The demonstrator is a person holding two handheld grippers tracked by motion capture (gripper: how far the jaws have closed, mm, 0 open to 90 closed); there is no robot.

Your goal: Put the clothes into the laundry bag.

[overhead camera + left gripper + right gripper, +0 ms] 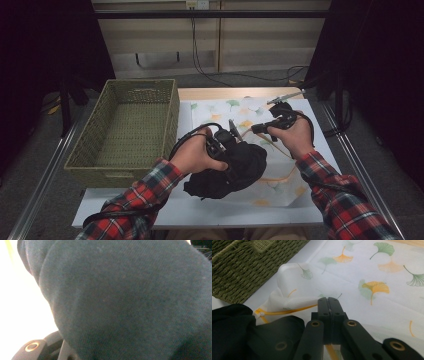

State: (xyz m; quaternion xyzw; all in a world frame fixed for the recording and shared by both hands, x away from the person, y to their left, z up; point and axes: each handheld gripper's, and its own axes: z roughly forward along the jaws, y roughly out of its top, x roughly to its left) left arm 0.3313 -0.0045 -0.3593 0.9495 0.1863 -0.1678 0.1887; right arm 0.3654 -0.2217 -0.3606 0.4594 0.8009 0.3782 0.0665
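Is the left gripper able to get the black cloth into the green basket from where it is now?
Probably yes. The left gripper is already on the black cloth, and the green basket sits open-topped just beside it, with nothing between them.

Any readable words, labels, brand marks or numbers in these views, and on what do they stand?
None can be read.
The white bag carries a ginkgo-leaf print, no lettering.
The black garment, the woven basket and the right hand-held gripper show no label.
The wall socket at the top of the high view is too small to tell any marking.
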